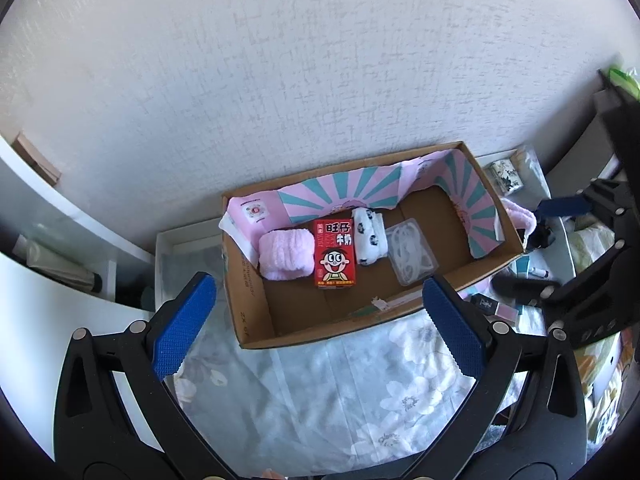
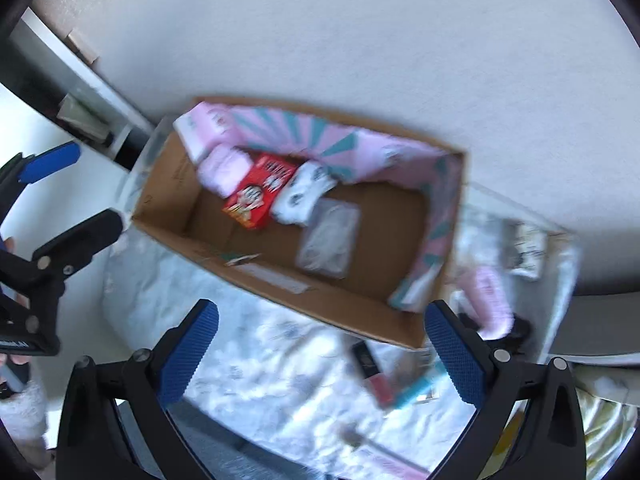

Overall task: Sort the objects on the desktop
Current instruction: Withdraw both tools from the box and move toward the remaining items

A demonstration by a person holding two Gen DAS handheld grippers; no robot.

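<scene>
Cardboard box holds pink towel, red milk carton, patterned socks.

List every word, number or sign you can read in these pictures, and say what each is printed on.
"旺仔牛奶": on the red milk carton with a cartoon face, inside the brown cardboard box.
Small line at the carton's foot: too small.
Print on the box's left wall: unreadable.
Right wrist view: too blurred.

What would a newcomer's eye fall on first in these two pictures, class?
The red milk carton with its cartoon face, lying in the open cardboard box between a pink fluffy towel and a white patterned cloth. Next, the pink and teal striped lining along the box's far wall, and the left gripper open in front.
</scene>
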